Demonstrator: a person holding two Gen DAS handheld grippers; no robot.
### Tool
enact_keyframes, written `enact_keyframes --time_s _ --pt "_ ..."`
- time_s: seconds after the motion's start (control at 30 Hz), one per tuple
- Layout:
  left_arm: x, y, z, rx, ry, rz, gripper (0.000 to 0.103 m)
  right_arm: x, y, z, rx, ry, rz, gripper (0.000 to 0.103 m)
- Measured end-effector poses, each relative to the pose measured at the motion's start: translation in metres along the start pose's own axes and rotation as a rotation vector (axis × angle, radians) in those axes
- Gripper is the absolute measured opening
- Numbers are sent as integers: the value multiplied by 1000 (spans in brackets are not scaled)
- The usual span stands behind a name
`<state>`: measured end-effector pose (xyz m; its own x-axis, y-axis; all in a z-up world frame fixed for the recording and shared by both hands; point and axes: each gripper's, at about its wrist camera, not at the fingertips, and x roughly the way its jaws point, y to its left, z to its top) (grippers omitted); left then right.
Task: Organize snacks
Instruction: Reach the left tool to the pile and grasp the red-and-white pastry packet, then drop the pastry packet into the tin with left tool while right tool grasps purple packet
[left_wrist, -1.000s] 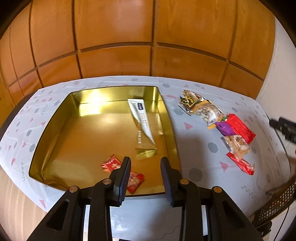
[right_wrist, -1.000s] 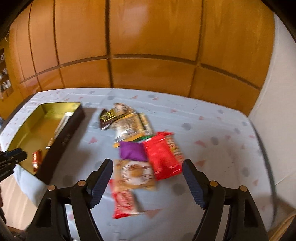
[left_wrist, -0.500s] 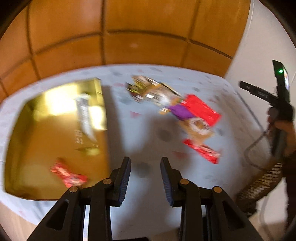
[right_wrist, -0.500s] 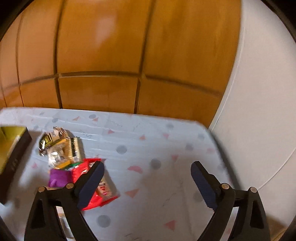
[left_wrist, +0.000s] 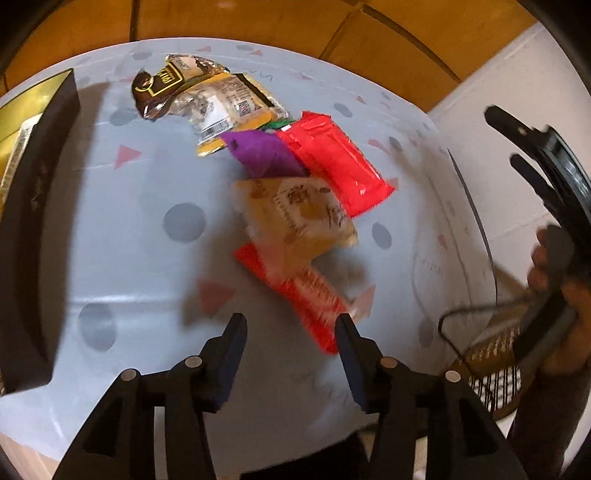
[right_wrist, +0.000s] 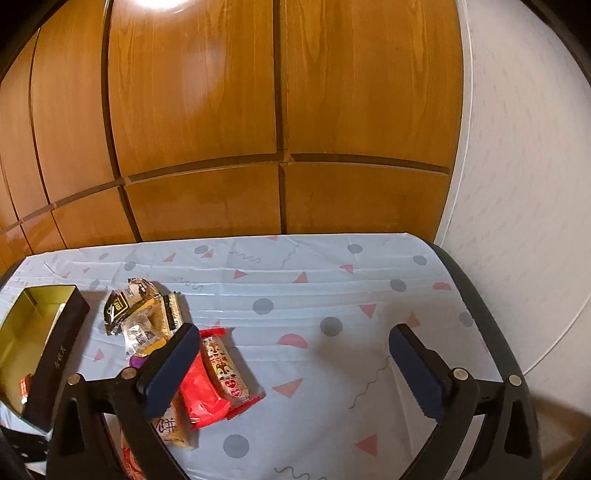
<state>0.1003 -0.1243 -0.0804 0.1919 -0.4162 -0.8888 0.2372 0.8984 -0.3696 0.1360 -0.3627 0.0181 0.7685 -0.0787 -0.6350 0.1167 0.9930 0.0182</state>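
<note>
A heap of snack packets lies on the patterned tablecloth: a small red packet, a tan cookie packet, a purple packet, a long red packet and brown-gold packets. My left gripper hangs just short of the small red packet. Its jaws are opening and nothing is between them. The gold-lined black box stands at the left. My right gripper is to the right of the heap. Its jaws are opening wide over bare cloth, and its left finger covers part of the red packet.
A wooden panelled wall runs behind the table, and a white wall closes the right side. A person's hand holds the right gripper past the table's right edge. A woven basket sits below it.
The left gripper swung from above the gold box to the right, down toward the snack heap, and its jaws widened. The right gripper swung right, off the heap, and opened further.
</note>
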Motion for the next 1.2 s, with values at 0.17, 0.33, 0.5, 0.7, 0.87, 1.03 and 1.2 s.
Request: enact_keyframes --time_s 0.17,0.33,0.5,0.7,0.87,1.03,1.2 --pt "18 -13 15 -12 -6 45 57 4 0 0 7 19 16 103" --pt "34 -28 17 111 -17 147 57 6 2 0 -3 23 23 103" --pt "24 -16 3 214 -36 141 30 10 3 0 -15 42 17 103" --pt "0 13 -30 313 -71 190 30 14 5 -2 -28 61 -3 103" --pt "-10 29 -47 327 -132 182 32 24 5 -5 -37 111 -22 103" --pt "-11 37 -52 291 -173 141 33 33 12 -10 -71 164 -28 103" --pt "-11 37 -53 282 -196 127 33 42 29 -22 -139 240 9 103"
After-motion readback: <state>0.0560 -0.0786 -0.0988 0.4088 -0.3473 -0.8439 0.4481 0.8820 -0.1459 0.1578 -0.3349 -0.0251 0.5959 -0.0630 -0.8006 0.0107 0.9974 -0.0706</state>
